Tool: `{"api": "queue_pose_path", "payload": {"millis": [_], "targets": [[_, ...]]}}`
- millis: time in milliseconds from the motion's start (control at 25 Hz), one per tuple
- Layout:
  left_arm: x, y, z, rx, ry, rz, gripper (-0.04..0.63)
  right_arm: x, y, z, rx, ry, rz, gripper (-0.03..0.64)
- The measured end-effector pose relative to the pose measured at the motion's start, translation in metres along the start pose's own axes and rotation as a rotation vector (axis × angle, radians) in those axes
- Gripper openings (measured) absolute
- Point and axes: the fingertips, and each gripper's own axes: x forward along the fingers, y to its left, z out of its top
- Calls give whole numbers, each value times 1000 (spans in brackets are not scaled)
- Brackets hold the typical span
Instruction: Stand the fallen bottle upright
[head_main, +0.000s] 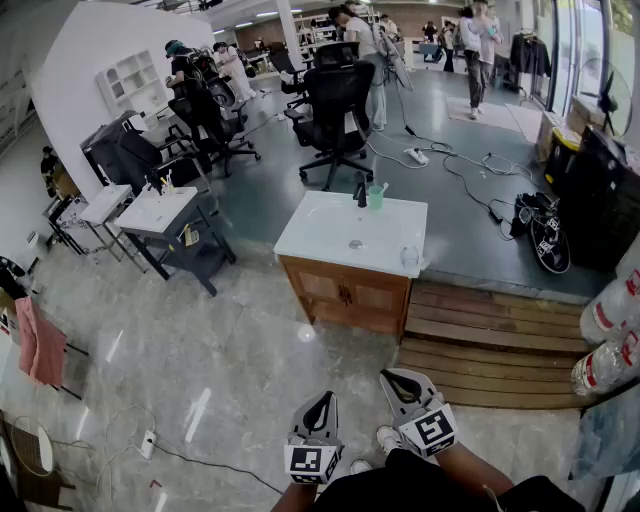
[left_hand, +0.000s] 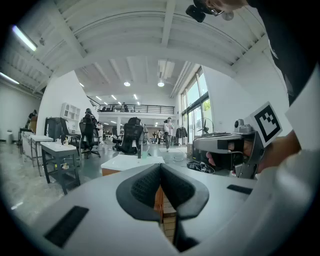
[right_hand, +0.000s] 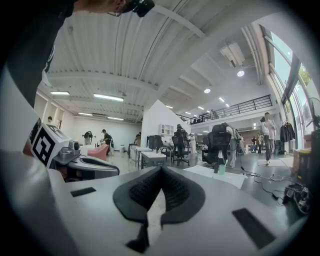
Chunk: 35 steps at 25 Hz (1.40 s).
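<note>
The left gripper (head_main: 320, 400) is near, its jaws closed on nothing. Just right of it, the right gripper (head_main: 395, 380) is also closed and empty. Farther, the clear bottle (head_main: 410, 257) is at the near right corner of the white desk (head_main: 320, 235).

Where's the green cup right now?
In the head view, the green cup stands at the far edge of the white countertop, just right of the black faucet.

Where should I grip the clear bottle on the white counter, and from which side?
Probably around the middle of the bottle, from the right front corner of the counter, since it lies near that edge. Its neck direction is unclear.
</note>
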Motion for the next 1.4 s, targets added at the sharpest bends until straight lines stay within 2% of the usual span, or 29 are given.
{"api": "queue_pose_path", "payload": {"millis": [280,720,960,1240,1400], "targets": [[31,11,13,19,-21,12,18,23,-29,10,-38,-17,-5,11],[82,16,29,42,-21,14,18,51,-77,2,39,-27,19,15],[122,18,45,49,-48,39,18,71,-122,5,-5,-22,31,21],[164,18,52,62,-35,88,18,88,-167,7,13,-13,49,35],[183,25,59,87,-34,82,18,104,-186,22,-44,-36,45,43]]}}
